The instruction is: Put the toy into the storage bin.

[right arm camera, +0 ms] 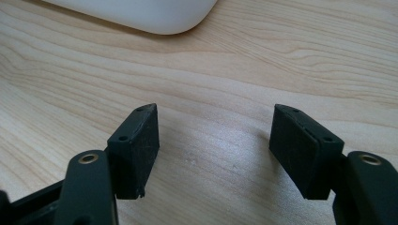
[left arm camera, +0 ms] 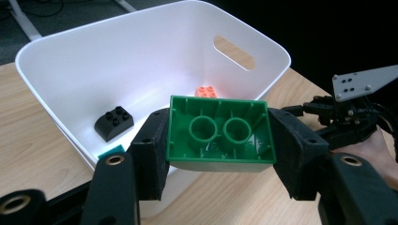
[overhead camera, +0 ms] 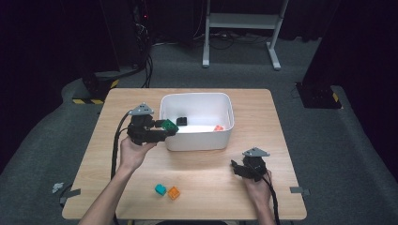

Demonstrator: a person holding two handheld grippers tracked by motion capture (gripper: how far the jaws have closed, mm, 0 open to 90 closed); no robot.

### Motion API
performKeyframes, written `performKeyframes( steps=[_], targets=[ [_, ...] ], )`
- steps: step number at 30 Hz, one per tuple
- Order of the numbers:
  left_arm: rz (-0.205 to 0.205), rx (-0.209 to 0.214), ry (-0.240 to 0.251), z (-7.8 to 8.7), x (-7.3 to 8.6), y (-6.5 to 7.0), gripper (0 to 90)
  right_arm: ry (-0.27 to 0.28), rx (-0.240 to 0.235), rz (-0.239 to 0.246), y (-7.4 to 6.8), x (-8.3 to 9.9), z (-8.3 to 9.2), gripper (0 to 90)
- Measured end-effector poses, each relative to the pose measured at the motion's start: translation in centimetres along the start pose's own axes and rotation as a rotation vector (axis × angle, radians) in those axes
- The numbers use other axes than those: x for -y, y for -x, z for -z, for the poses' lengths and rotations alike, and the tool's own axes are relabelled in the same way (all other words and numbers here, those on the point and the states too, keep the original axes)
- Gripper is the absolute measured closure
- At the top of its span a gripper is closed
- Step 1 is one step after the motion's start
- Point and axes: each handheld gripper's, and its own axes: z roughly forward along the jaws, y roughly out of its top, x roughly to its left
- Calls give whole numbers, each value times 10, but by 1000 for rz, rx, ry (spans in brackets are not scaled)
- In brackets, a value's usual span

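In the high view, I am holding the left gripper [overhead camera: 165, 130] at the near left corner of the white plastic tub with rounded corners [overhead camera: 197, 140]. Its jaws are clamping the dark green plastic building brick [overhead camera: 169, 125], which is hanging just at the tub's rim, in front of my left hand [overhead camera: 133, 152]. My right gripper [overhead camera: 238, 169] is resting low over the light wooden table [overhead camera: 263, 117], well to the right of the brick, and it is carrying nothing. Near my left forearm, a teal plastic brick [overhead camera: 160, 189] and an orange plastic brick [overhead camera: 174, 192] are lying on the table, touching or almost touching.

In the left gripper view, the green brick [left arm camera: 218, 133] is sitting between my two black pads with its hollow underside turned to the camera, and the pads are pressing on both short ends. Beyond it, inside the tub [left arm camera: 94, 61], a small black plastic brick [left arm camera: 114, 123] and a small orange-red plastic brick [left arm camera: 205, 91] are already lying on the floor.

In the right gripper view, the jaws of my right gripper [right arm camera: 213, 136] are standing wide apart over bare wood, with the tub's corner [right arm camera: 155, 16] far ahead.

I am judging that I am in the carrying step. The next move is calling for bringing the brick further over the rim, above the tub's floor, and then opening the jaws.
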Motion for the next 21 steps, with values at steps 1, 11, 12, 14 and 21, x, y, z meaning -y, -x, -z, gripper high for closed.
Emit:
performKeyframes(
  steps=[1,11,12,14,21],
  targets=[
    [2,-1,4,-1,-2,-1,435,0,0,0,0,0,0,331],
    [17,-44,5,-11,-12,-11,435,-1,0,-2,0,0,0,331],
    [20,-52,7,-13,-13,-13,435,-1,0,-1,0,0,0,331],
    [22,-54,8,-14,-13,-14,434,0,0,0,0,0,0,331],
    [23,-91,-7,-26,-15,-22,434,0,0,0,0,0,0,332]
  ],
)
